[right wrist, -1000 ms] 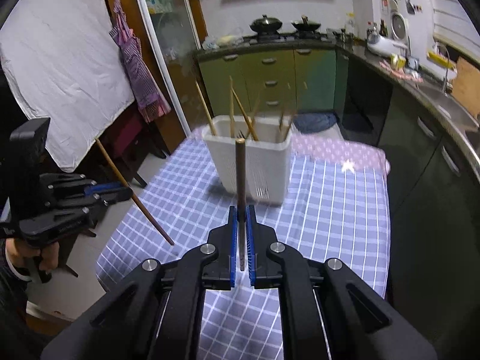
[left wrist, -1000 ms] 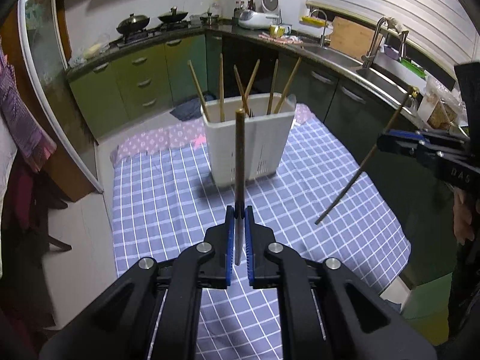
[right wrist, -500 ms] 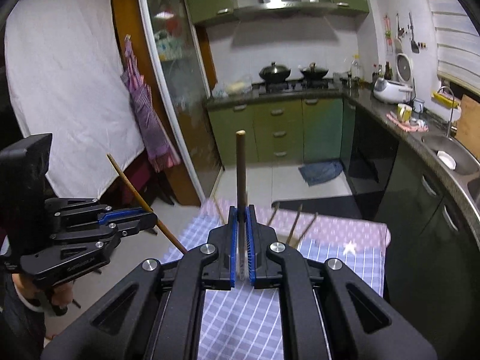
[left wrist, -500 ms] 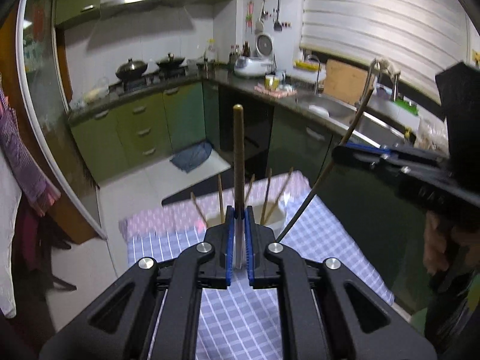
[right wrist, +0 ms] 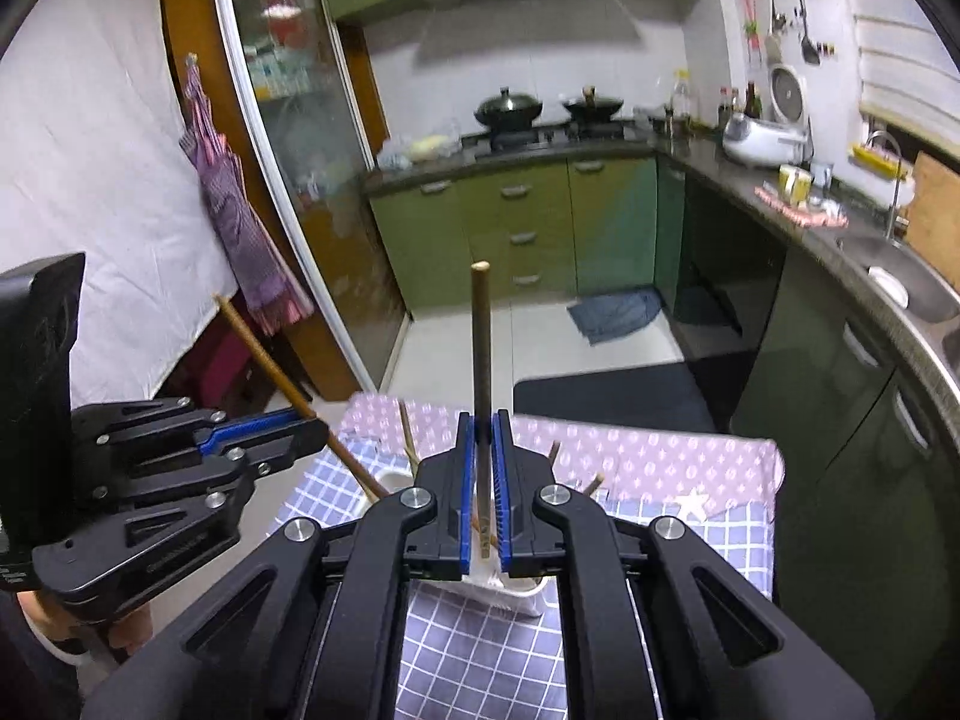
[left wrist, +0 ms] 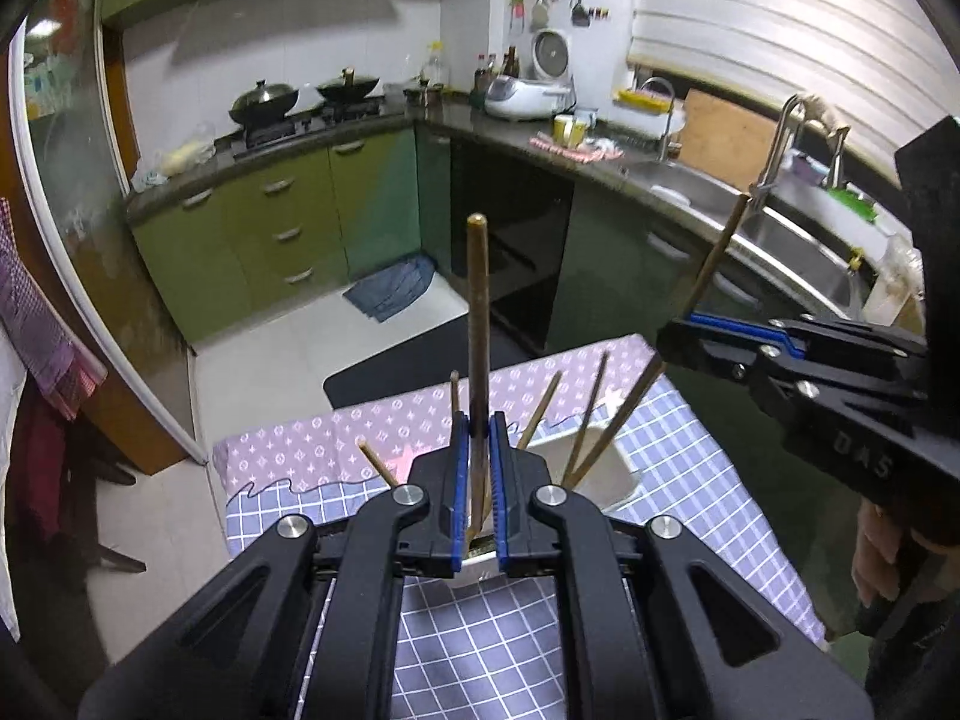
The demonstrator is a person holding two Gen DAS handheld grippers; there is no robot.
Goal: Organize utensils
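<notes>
With the left tongs point(left wrist: 478, 480) and right tongs point(right wrist: 482, 483) each clamped on a chopstick point(left wrist: 478, 324) above the white holder point(left wrist: 603, 471) on the surface point(left wrist: 474, 654), the placing step seemingly needs lowering both tips inside.

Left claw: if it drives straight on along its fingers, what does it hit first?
Probably the white utensil holder on the checked tablecloth, just past the left claw, which is shut on a chopstick. Depth is unclear; sticks already in the holder may touch first.

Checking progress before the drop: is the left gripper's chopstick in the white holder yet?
Not yet. The left gripper is shut on its chopstick, held above the white holder.
</notes>
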